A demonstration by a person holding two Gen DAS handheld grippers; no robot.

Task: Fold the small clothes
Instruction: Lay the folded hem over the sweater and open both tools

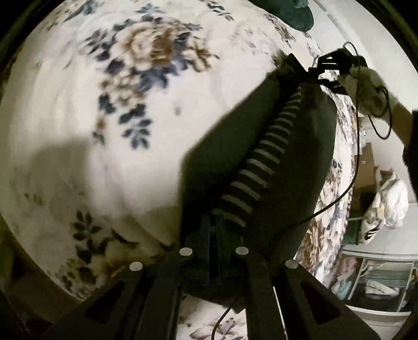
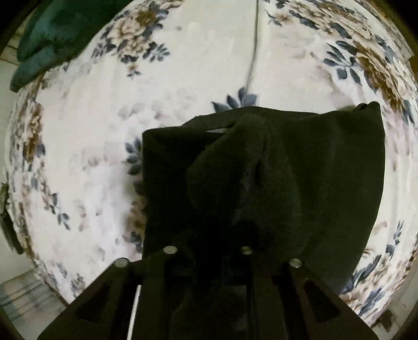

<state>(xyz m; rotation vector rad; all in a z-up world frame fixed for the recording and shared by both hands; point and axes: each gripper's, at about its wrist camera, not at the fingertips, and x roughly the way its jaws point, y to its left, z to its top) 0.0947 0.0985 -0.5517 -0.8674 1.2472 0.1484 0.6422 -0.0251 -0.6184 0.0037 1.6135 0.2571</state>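
Note:
A small black garment (image 1: 295, 146) with a band of grey stripes (image 1: 263, 167) hangs stretched between my two grippers above a floral bedspread (image 1: 78, 109). My left gripper (image 1: 214, 232) is shut on its near end. In the left wrist view my right gripper (image 1: 326, 70) grips the far end, held by a hand. In the right wrist view the black garment (image 2: 300, 167) drapes over my right gripper (image 2: 209, 251), which is shut on it; the fingertips are hidden by cloth.
A dark green cloth (image 2: 54, 31) lies at the far edge of the bed, and shows in the left wrist view (image 1: 292, 13) too. A cable (image 1: 350, 167) trails from the right gripper. A cupboard and white bundle (image 1: 389, 198) stand beside the bed.

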